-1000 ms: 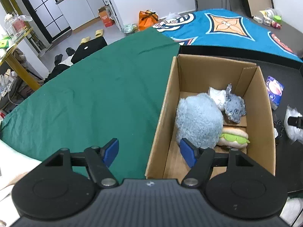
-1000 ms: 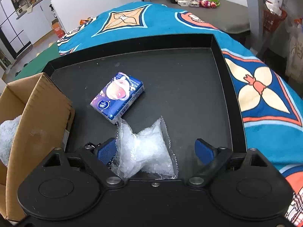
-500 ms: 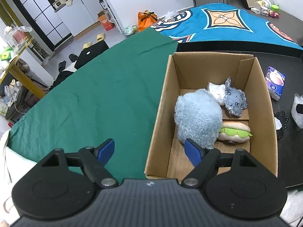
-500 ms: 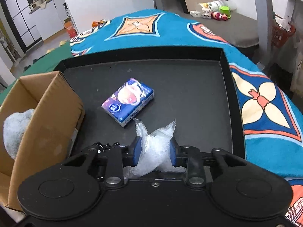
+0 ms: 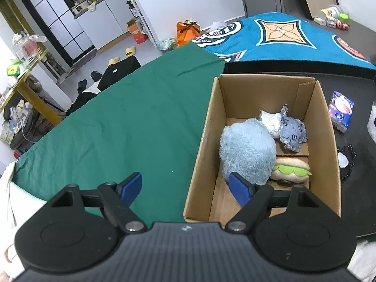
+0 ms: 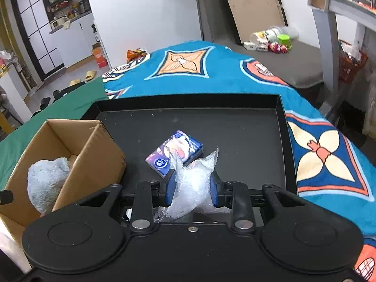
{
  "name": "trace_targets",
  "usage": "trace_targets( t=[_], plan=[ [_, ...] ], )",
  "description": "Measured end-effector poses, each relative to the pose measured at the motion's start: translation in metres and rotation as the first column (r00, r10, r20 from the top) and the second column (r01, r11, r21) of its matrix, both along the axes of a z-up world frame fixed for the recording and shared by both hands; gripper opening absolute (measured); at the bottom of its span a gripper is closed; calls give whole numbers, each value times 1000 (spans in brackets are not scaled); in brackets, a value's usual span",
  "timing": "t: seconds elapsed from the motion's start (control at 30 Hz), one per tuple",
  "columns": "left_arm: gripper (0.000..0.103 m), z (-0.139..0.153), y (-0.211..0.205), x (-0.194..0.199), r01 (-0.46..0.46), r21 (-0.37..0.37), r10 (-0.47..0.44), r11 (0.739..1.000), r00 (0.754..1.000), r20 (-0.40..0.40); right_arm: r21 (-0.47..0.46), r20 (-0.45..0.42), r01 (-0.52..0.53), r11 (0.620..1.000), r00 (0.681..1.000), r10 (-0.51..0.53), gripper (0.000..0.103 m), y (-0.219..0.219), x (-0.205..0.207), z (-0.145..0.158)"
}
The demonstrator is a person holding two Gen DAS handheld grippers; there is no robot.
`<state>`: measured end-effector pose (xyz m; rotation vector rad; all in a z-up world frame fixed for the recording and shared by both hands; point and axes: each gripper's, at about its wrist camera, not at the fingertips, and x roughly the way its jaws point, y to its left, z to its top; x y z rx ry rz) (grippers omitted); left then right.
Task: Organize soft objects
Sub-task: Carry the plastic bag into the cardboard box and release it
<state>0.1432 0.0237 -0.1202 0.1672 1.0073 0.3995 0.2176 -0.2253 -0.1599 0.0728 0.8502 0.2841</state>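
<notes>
A green cloth [image 5: 131, 117] lies over the desk, and a blue blanket [image 6: 211, 75] with orange shapes lies beside it. Yellow slippers [image 5: 130, 51] sit on the floor far back. An orange bag [image 5: 188, 29] stands by the white wall. Bottles and toys [image 6: 272, 41] sit on a gray bench.

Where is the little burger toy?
In the left wrist view, the burger toy lies inside the cardboard box, by its right wall, tucked against the fluffy blue plush.
</notes>
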Motion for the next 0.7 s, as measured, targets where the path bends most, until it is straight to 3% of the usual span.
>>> trace_targets(
  t=[0.7],
  plan=[
    [80,5,7,-3,1,-61,0,998,1000,18,121,131,-161,979,981,145,29,15,-18,38]
  ],
)
